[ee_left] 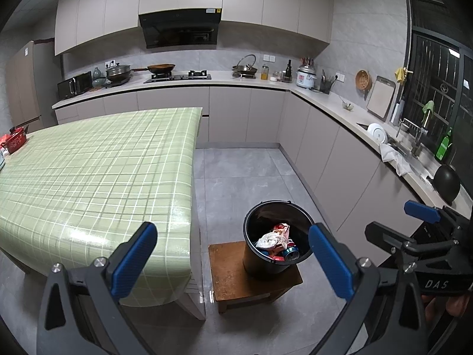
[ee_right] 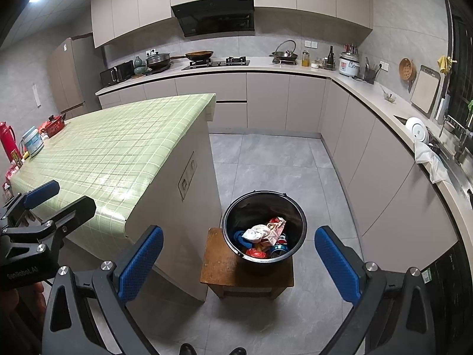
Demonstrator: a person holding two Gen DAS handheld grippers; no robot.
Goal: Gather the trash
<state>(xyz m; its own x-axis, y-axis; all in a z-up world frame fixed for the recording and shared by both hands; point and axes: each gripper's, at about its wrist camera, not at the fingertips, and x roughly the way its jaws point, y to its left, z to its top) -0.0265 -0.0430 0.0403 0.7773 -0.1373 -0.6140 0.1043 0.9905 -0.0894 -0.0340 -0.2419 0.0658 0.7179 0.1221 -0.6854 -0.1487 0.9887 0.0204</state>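
Note:
A black trash bin stands on a low wooden stool beside the table. It holds crumpled white paper, a red-and-white wrapper and cans. My left gripper is open and empty, held above and short of the bin. My right gripper is open and empty, also above the stool and bin. Each gripper shows at the edge of the other's view, the right gripper and the left gripper.
A table with a green checked cloth stands left of the bin. A red pot, a red flask and jars sit at its far left. Counters with a stove and sink line the back and right. Grey tiled floor lies between.

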